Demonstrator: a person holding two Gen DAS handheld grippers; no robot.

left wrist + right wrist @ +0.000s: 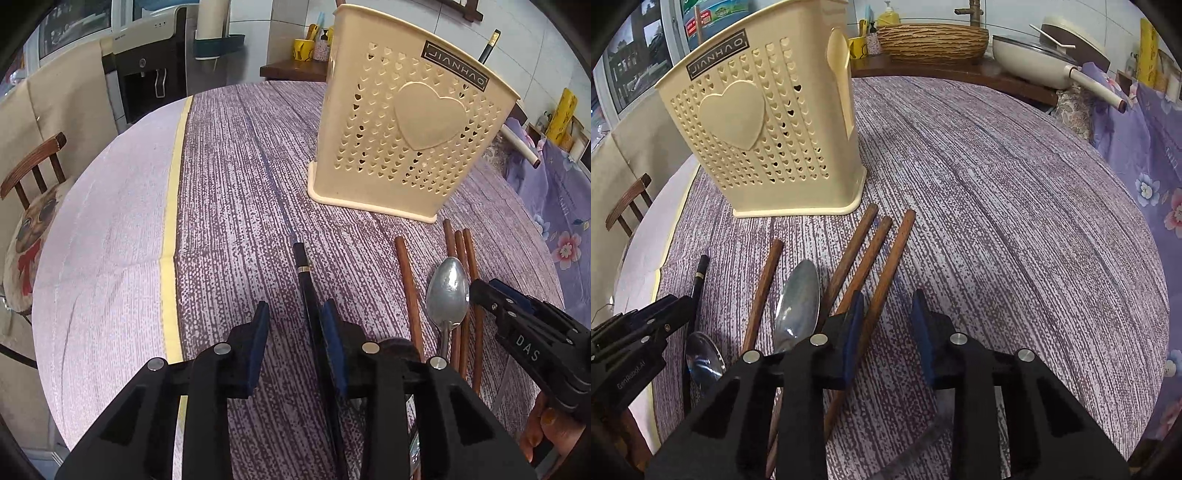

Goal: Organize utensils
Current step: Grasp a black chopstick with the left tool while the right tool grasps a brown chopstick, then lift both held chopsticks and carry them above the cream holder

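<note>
Utensils lie loose on the round table, spread in a row near its front edge, just before the cream utensil holder. Going left to right, the black chopstick lies along the inner face of one blue pad of the left gripper, whose fingers stand apart; the stick seems to sit just inside the gap, not yet pinched. To do this well, the left jaws should probably centre over the stick and sink to the cloth before closing, or the thin rod may roll off. Next come a lone brown wooden chopstick, a steel spoon and three more brown chopsticks fanned together. The right gripper hangs over the rightmost of these, fingers apart, with that stick running up between the pads and its neighbour lying under the left one; closing squarely on one stick alone looks like the safest course. A second spoon shows low in the right wrist view. As for the holder, it stands upright toward the back of the table, and one black chopstick pokes above its rim; anything else inside is hidden.
</note>
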